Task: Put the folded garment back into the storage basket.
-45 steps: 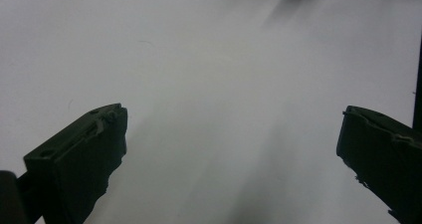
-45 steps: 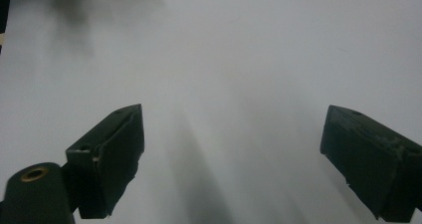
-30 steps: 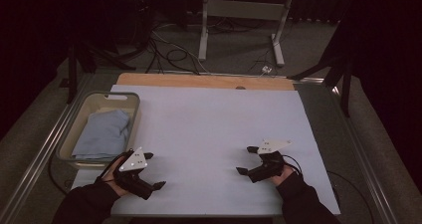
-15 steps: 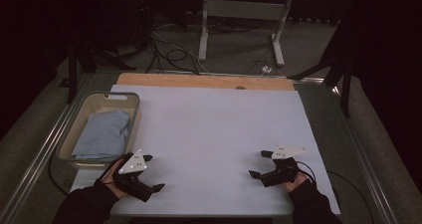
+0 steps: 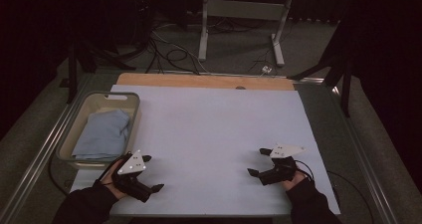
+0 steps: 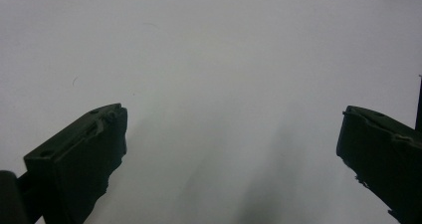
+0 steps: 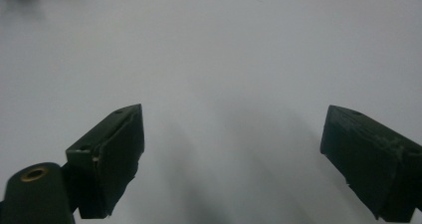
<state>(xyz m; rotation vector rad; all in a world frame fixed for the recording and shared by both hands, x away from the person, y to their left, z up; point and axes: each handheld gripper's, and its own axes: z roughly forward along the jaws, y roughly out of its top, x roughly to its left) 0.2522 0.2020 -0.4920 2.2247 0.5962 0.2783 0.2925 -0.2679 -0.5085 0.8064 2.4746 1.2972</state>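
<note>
You are at the start: both your left claw [image 5: 151, 173] and right claw [image 5: 258, 162] rest spread apart and empty on the white bench [image 5: 209, 129]. Next, I judge, reach the left claw far-left into the plastic bin [image 5: 130, 100] for the folded blue cloth [image 5: 103, 134].

dark sleeves, black grippers with grey three-cornered plates, trailing cables

2 tongs [image 5: 152, 173] [image 5: 259, 162], 1 bin [image 5: 64, 147], 1 blue cloth [image 5: 103, 134], 1 white mat [image 5: 214, 134].

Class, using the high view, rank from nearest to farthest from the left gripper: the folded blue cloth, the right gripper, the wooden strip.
1. Folded blue cloth, in the bin just beyond the left gripper.
2. Right gripper, across the near edge.
3. Wooden strip, along the far edge.
</note>
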